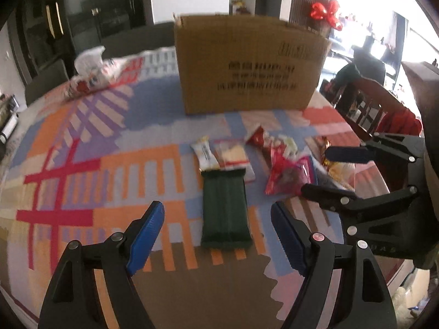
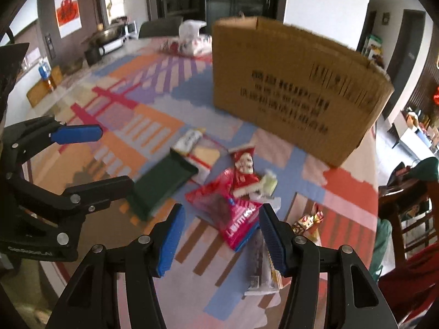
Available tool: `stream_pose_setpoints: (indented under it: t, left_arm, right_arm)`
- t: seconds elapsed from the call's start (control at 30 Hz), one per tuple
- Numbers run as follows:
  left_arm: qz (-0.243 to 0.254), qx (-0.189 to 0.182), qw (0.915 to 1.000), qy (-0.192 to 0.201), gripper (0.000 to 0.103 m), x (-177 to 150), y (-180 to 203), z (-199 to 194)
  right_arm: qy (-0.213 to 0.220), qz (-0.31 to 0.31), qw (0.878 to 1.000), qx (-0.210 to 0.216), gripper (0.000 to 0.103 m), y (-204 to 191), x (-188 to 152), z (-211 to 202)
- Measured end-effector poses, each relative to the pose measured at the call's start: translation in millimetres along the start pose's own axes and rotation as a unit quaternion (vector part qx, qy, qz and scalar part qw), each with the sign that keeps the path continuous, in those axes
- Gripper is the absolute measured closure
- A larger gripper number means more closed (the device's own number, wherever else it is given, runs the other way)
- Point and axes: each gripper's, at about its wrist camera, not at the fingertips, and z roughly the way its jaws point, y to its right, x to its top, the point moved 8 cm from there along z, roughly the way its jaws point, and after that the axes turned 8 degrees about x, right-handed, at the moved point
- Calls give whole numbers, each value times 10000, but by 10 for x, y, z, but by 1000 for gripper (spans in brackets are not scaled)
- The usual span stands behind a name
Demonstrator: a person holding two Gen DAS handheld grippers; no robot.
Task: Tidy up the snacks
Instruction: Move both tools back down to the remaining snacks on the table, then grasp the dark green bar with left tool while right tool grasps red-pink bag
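Several snack packs lie in the middle of the patterned tablecloth. A dark green pack (image 1: 225, 211) (image 2: 162, 185) lies just ahead of my open, empty left gripper (image 1: 218, 235). Beyond it are a white bar (image 1: 204, 156) and a clear red-edged pack (image 1: 234, 157). A red-pink bag (image 1: 285, 175) (image 2: 233, 211) lies in front of my open, empty right gripper (image 2: 221, 238), which also shows at the right of the left wrist view (image 1: 326, 170). A red and white packet (image 2: 244, 170) lies behind it. A large cardboard box (image 1: 247, 65) (image 2: 296, 87) stands behind the snacks.
A white plastic bag (image 1: 93, 68) lies at the far left of the table. A gold-wrapped snack (image 2: 307, 222) and a flat white pack (image 2: 263, 271) lie near the right edge. A wooden chair (image 1: 378, 107) stands at the right. The table edge (image 1: 378, 282) curves close by.
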Motion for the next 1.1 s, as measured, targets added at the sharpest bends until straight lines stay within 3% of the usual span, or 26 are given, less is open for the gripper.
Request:
stream_pose_setpoints:
  t: [0.37, 0.67, 0.9, 1.0, 1.1]
  left_arm:
    - [36, -49, 9986, -529, 24, -44, 61, 409]
    - [-40, 90, 9974, -718, 25, -26, 23, 643]
    - [-103, 67, 9974, -717, 42, 0, 17, 703]
    - [-50, 39, 9978, -666, 58, 0, 58, 672]
    - [-89, -28, 9978, -658, 58, -6, 75, 657]
  right_arm:
    - [-525, -558, 9970, -132, 46, 63, -22, 340]
    - [-590, -809, 9947, -236, 46, 68, 22, 488]
    - [-479, -571, 9972, -110, 47, 78, 56, 524]
    - [-382, -422, 9984, -28, 61, 62, 60, 506]
    - [-300, -272, 9992, 22, 66, 58, 54, 476]
